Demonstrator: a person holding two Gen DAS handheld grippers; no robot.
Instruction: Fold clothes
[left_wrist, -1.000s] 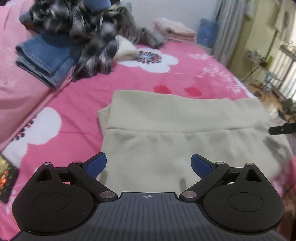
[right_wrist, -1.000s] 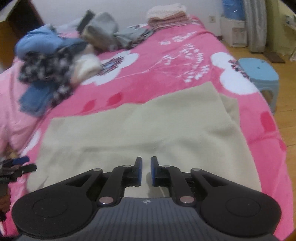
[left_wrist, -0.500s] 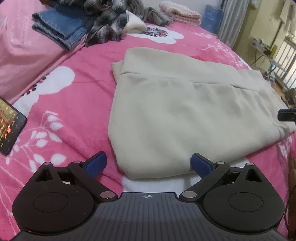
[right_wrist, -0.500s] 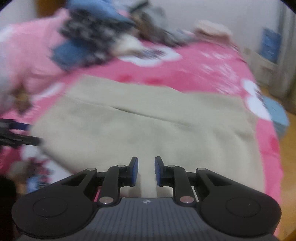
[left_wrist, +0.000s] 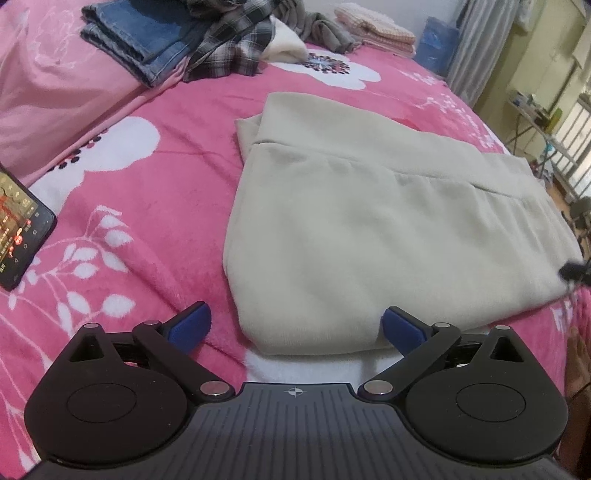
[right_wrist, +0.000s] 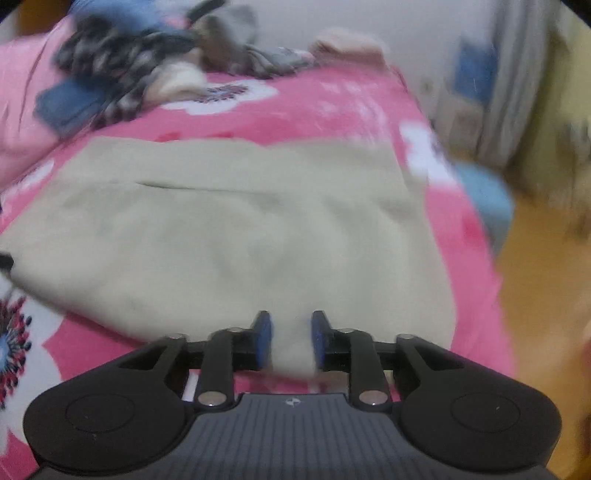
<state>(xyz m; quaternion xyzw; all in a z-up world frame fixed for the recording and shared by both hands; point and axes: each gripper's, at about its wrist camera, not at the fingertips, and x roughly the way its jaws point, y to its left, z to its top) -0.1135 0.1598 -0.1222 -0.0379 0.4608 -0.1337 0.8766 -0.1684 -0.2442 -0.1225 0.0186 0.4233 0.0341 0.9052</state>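
- The beige garment (left_wrist: 388, 229) lies folded flat on the pink floral bedspread (left_wrist: 147, 206), filling the centre of both wrist views; a fold edge crosses it from 10 o'clock to 3 o'clock in the left view.
- The left gripper (left_wrist: 295, 325) has its fingers spread wide, straddling the near corner of the beige garment at 6 o'clock. Whether the blue pads (left_wrist: 190, 325) touch the fabric cannot be determined.
- The right gripper (right_wrist: 291, 341) has its fingers partly apart, with a narrow gap between the pads. The near hem of the garment shows in that gap. The right view is blurred; contact cannot be determined.
- A phone (left_wrist: 18, 229) with a lit screen lies on the bedspread at 9 o'clock in the left view, well apart from the garment.
- Folded jeans (left_wrist: 140, 40) and a plaid garment (left_wrist: 236, 48) sit at 11 to 12 o'clock.
- Folded pink towels (left_wrist: 376, 29) lie at 1 o'clock.
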